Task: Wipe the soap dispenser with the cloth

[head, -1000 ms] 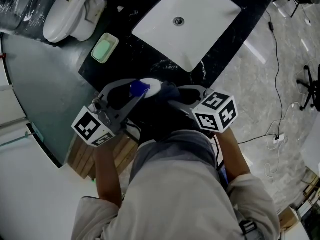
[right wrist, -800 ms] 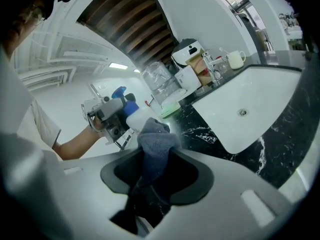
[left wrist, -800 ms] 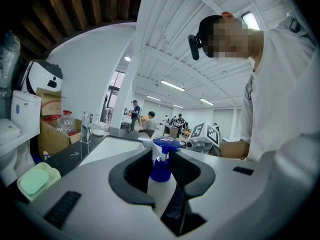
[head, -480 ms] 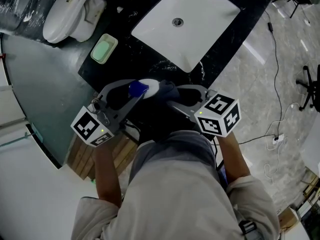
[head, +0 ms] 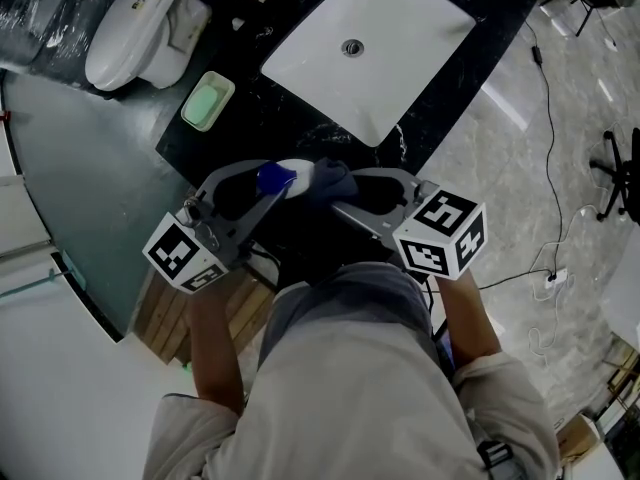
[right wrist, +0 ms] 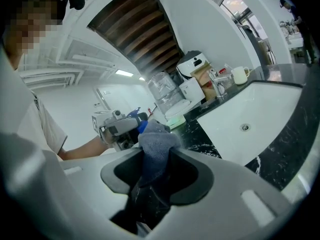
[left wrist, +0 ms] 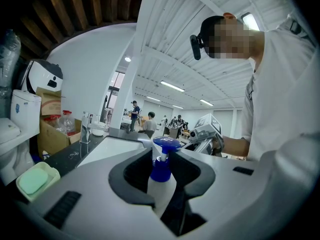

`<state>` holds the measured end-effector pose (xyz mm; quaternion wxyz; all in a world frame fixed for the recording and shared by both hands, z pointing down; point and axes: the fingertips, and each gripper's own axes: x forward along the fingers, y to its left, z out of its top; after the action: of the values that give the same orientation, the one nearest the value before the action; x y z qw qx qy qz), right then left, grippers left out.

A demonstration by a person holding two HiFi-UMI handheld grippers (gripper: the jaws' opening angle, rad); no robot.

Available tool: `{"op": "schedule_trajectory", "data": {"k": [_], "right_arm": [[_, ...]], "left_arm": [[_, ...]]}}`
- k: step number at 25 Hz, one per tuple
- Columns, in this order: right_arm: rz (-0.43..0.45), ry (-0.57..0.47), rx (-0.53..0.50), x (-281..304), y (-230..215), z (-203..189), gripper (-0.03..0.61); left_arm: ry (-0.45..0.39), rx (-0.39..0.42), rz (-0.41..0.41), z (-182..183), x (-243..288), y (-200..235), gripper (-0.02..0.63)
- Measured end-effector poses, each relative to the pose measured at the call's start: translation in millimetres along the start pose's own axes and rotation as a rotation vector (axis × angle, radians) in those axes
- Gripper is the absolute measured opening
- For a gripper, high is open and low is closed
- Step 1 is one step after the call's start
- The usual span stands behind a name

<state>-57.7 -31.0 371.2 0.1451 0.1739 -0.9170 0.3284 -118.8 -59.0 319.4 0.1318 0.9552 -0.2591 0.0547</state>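
A white soap dispenser (head: 278, 176) with a blue pump sits between the jaws of my left gripper (head: 262, 183), which is shut on its body. In the left gripper view the bottle (left wrist: 161, 186) stands upright between the jaws, pump head on top. My right gripper (head: 338, 190) is shut on a blue-grey cloth (head: 332, 178), and the bunched cloth lies against the dispenser's right side. In the right gripper view the cloth (right wrist: 156, 139) sticks up from the jaws, with the left gripper (right wrist: 117, 126) just beyond it. Both are held above the counter's near edge.
A white sink basin (head: 370, 48) is set in the black marble counter (head: 270, 108) ahead. A green soap dish (head: 208, 100) sits at the counter's left end, beside a white toilet (head: 135, 23). Wooden slats (head: 235, 313) lie below the left gripper. Cables run over the floor (head: 545, 268) at right.
My right gripper has risen a little with the cloth, and its marker cube has shifted right in the head view. The left gripper and dispenser have stayed still.
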Motion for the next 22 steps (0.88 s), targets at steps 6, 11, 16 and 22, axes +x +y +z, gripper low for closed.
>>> {"op": "schedule_trajectory", "data": {"k": [6,11,16,22], "right_arm": [[0.007,-0.043,-0.008,-6,4,12,0.144],[0.015,-0.099,-0.014,-12,7,25,0.144],[0.009,-0.155,-0.043,-21,6,44,0.144],[-0.012,-0.226,-0.074,-30,4,70,0.144]], "left_arm": [[-0.003,0.001,0.003,0,0,0,0.101],[-0.008,0.000,0.003,0,0,0,0.101],[-0.008,0.002,0.005,0,0,-1,0.101],[-0.010,0.000,0.006,0,0,0,0.101]]}}
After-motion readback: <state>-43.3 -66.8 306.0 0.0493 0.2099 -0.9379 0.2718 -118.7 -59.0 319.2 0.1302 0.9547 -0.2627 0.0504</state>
